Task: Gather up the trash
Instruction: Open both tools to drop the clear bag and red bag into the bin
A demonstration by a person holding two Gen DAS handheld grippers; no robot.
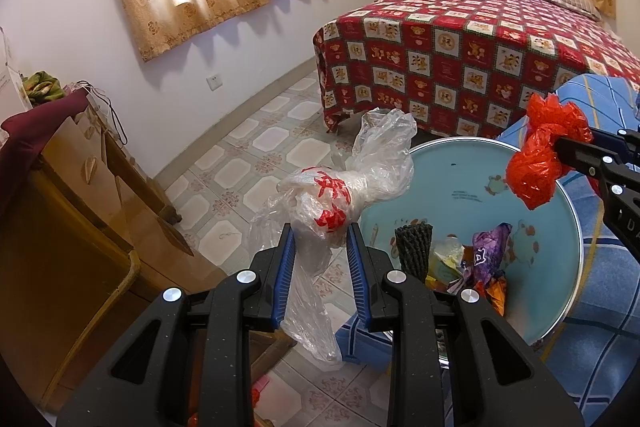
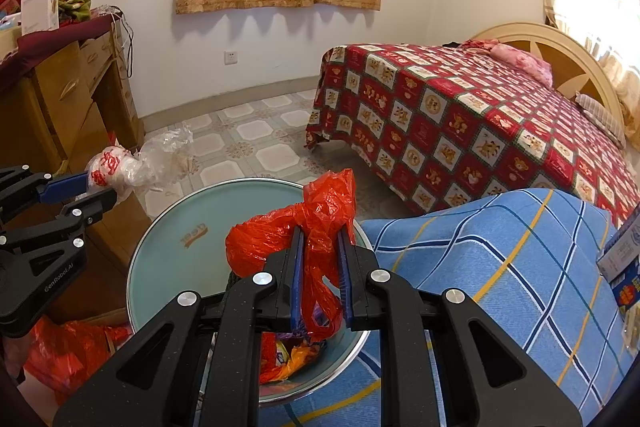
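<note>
Above a round pale-blue glass tabletop point(image 2: 180, 259), held aloft: crumpled clear plastic bag with red lettering point(image 1: 340, 195), pinched between the closed fingers of the left gripper point(image 1: 322, 247); knotted red plastic bag point(image 2: 288, 239), clamped in the shut fingers of the right gripper point(image 2: 320, 259). Judged partway done: two pieces lifted, not yet binned. Still lying on the tabletop: purple and orange snack wrappers point(image 1: 484, 263) beside a dark ribbed foam sleeve point(image 1: 414, 247). No bin clearly visible.
</note>
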